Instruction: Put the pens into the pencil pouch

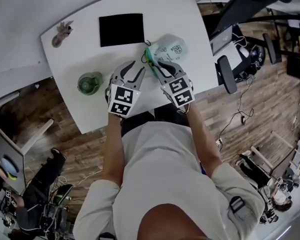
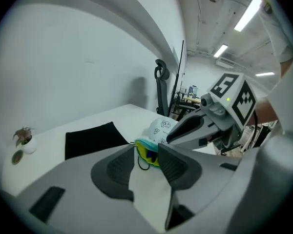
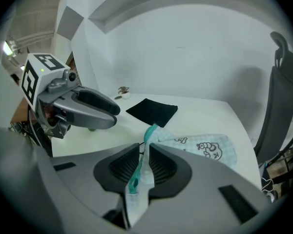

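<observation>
On the white table [image 1: 80,54] lies a pale blue-and-white pencil pouch [image 1: 169,48] with a cartoon print and a teal zipper rim [image 3: 149,130]. My right gripper [image 1: 152,64] is at its mouth. In the right gripper view its jaws [image 3: 145,147] stand only slightly apart, with the rim and a fold of fabric between the pads, which do not visibly press on it. My left gripper [image 1: 135,66] hovers just left of the pouch mouth, open and holding nothing [image 2: 146,147]. Beyond it the pouch [image 2: 160,128] shows its yellow lining [image 2: 142,151] with something dark blue inside. No loose pen is in sight.
A black square mat [image 1: 121,29] lies behind the grippers. A green cup [image 1: 90,83] stands at the left near the table's front edge, and a small potted plant [image 1: 61,33] at the far left corner. An office chair [image 1: 230,69] stands right of the table.
</observation>
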